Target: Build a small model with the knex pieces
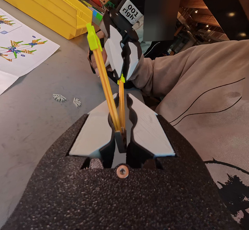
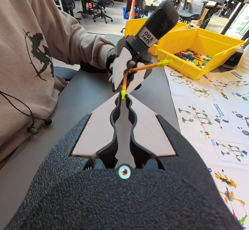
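Note:
My left gripper [image 1: 122, 94] is shut deep between its fingers on a grey connector [image 1: 120, 142]. Two orange rods fan out of it. The longer rod [image 1: 106, 86] rises up left to a free lime-green connector [image 1: 93, 38]. The shorter rod [image 1: 121, 106] ends in a second lime-green connector [image 1: 121, 80]. My right gripper [image 1: 122, 78] is shut on that one, tip to tip with the left. In the right wrist view my right gripper [image 2: 122, 94] pinches that lime connector [image 2: 123, 97] right under the left gripper [image 2: 122, 88]. The free lime connector [image 2: 165, 63] points right.
Two grey snowflake connectors [image 1: 59, 97] [image 1: 77, 102] lie on the grey table [image 1: 40, 122]. Printed instruction sheets [image 1: 27, 61] [image 2: 202, 102] cover part of it. A yellow bin [image 2: 188, 69] holds several loose pieces; another yellow bin [image 1: 47, 7] stands behind. A person's beige sleeve [image 1: 188, 75] is close by. My two grippers' fingertips are within a few centimetres of each other.

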Action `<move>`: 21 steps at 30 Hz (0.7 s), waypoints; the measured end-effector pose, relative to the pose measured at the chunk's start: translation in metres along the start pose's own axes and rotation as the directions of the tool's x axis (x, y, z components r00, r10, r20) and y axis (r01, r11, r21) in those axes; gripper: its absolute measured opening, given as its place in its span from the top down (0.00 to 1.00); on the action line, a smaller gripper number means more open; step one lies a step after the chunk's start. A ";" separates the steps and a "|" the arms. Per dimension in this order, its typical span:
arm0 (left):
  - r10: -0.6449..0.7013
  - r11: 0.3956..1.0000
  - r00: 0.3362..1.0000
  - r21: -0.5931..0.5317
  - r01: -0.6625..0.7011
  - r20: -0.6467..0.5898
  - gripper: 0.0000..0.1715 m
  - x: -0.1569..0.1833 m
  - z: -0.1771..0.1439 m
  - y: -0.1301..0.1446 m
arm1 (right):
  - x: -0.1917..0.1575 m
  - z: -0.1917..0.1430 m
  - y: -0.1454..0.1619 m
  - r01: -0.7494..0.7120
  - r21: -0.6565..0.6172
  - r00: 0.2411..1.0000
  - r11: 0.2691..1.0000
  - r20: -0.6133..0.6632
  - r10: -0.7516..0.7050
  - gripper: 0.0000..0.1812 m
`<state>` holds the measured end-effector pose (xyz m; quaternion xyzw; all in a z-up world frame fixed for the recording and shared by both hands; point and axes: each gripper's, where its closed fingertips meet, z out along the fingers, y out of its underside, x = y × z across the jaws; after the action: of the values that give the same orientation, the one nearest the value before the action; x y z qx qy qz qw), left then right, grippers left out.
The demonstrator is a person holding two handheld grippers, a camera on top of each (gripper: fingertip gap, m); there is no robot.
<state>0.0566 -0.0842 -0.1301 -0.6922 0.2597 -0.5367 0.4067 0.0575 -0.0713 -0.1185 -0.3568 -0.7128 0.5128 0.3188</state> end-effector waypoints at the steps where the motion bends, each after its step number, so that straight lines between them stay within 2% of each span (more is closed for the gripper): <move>1: 0.018 1.000 1.000 -0.001 -0.018 0.014 0.92 -0.001 -0.001 -0.001 | -0.001 0.000 0.001 -0.006 -0.004 1.000 1.000 0.007 0.006 0.97; 4: 0.059 0.998 0.997 -0.015 -0.058 0.041 0.92 -0.003 -0.002 0.000 | -0.003 0.001 0.004 -0.018 -0.011 1.000 1.000 0.024 0.018 0.97; 6: 0.064 0.998 0.997 -0.021 -0.064 0.036 0.96 -0.002 -0.002 0.001 | -0.005 0.002 0.007 -0.014 -0.025 0.999 1.000 0.034 0.015 0.97; 11: 0.123 0.992 0.989 -0.036 -0.121 0.076 0.97 -0.003 -0.002 0.001 | -0.005 0.002 0.006 -0.019 -0.020 0.999 1.000 0.033 0.019 0.96; 21: 0.072 0.997 0.994 -0.018 -0.071 0.078 0.97 -0.007 -0.005 0.000 | 0.001 0.002 0.012 0.059 -0.069 0.998 0.996 -0.026 -0.061 0.98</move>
<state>0.0499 -0.0797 -0.1337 -0.7062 0.2723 -0.4920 0.4302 0.0575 -0.0684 -0.1300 -0.3529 -0.7357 0.4735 0.3318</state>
